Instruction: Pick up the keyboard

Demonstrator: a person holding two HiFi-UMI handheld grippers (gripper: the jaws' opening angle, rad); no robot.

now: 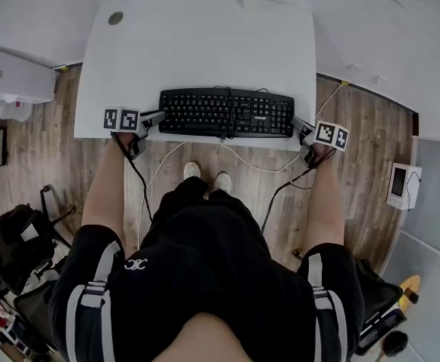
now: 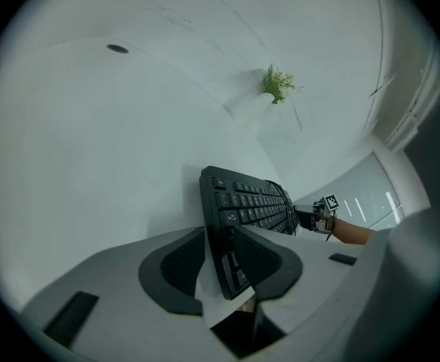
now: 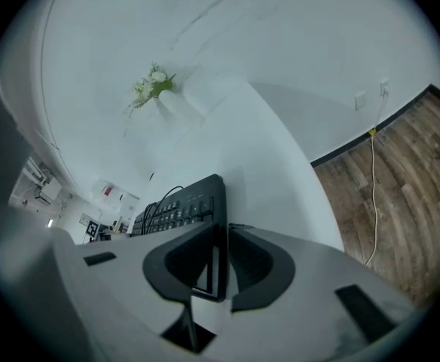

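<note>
At the front edge of the table (image 1: 197, 44): keyboard (image 1: 197, 111) lying flat, a claw at each end.
Right claw (image 1: 301, 129) clamped on the right end; left claw (image 1: 157, 119) apart astride the left end, a pale gap beside one pad. Risk: lifted so, the loose end would likely sag, twist out and drop. The cord (image 1: 227, 118) bunched over the keys may slide or snag.
</note>
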